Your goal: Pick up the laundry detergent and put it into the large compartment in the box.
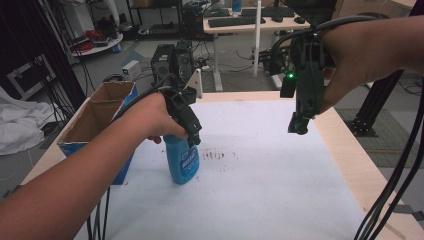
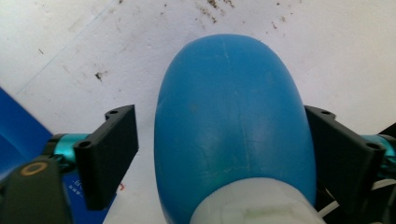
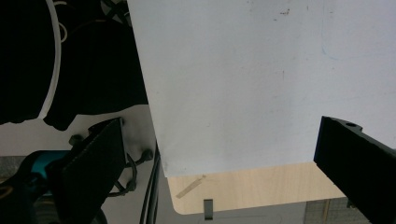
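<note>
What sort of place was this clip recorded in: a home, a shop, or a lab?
Most likely a lab or workshop. Behind the white-covered table stands a desk with keyboards, computer towers sit on the floor, and cables hang at the left.

A smooth, shiny blue plastic bottle (image 2: 233, 121) is seen. Under the bottle, a matt white sheet (image 1: 260, 185) is laid on pale wood (image 1: 350, 155). Beside the bottle, a rough cardboard box (image 1: 95, 115) is seen.

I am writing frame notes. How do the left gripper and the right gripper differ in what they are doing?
The left gripper is low, its fingers on either side of the blue bottle; whether they press it is unclear. The right gripper is above the table, its fingers wide apart with nothing between. Both point downward.
</note>
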{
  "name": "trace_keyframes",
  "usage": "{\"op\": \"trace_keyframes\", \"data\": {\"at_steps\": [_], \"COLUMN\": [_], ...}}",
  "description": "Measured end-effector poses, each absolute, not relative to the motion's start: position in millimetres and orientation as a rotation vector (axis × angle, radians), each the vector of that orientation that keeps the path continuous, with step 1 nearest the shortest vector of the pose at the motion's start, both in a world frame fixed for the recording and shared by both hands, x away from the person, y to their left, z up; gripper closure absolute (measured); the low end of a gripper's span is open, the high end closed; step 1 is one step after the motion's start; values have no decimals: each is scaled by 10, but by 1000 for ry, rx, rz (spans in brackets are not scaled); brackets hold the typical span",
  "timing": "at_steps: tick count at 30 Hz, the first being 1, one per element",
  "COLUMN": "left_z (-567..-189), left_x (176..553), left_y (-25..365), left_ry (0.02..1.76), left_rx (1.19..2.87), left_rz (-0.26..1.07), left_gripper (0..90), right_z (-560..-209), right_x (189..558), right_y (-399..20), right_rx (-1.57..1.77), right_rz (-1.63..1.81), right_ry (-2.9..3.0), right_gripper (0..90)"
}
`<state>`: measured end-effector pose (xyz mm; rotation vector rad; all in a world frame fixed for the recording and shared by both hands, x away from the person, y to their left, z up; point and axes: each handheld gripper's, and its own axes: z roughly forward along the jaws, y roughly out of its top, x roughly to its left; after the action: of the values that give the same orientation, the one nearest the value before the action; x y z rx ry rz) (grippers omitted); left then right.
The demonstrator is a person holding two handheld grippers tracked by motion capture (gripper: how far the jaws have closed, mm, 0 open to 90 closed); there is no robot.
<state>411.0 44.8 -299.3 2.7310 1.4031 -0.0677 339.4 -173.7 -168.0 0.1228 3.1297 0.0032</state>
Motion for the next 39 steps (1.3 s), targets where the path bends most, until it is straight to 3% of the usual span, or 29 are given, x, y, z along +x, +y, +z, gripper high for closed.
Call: {"op": "trace_keyframes", "data": {"at_steps": [14, 39], "left_z": [-2997, -3004], "left_x": [4106, 4081], "left_y": [447, 407], "left_ry": [1407, 1437], "left_rx": [2758, 2758], "left_rz": [-62, -56], "left_gripper": [279, 373], "right_z": [-1687, -1694], "right_x": [3402, 3405], "right_y": [-1725, -1714], "right_rx": [114, 115], "right_rz": [5, -2], "right_ry": [3128, 3126], "right_gripper": [16, 16]}}
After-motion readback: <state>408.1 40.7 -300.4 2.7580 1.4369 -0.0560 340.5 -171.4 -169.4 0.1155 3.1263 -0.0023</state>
